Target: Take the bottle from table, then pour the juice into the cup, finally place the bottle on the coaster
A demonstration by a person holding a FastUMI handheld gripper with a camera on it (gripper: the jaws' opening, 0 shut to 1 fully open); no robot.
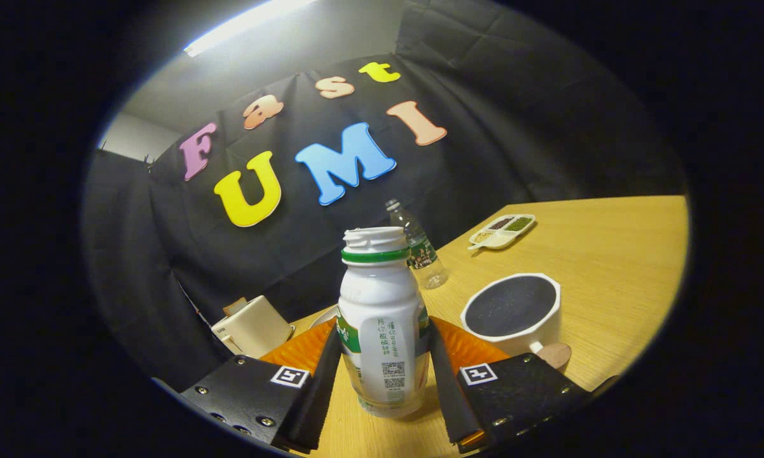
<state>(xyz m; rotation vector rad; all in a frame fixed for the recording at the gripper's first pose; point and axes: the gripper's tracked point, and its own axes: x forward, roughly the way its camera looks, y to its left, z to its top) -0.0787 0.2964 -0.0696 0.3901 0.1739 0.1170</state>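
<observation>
Where tool [385, 388] fingers flank it, bottle [382, 324] between them.

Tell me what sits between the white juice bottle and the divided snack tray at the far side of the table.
In the gripper view, a clear water bottle stands between the white juice bottle, gripped by the gripper, and the snack tray; the rest is bare table.

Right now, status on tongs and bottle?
Tongs shut on white bottle, bottle on table. White cup just beyond, right. Orange coaster behind. Path clear.

Black, screw-studded hand-held gripper [385, 381], square markers
</observation>
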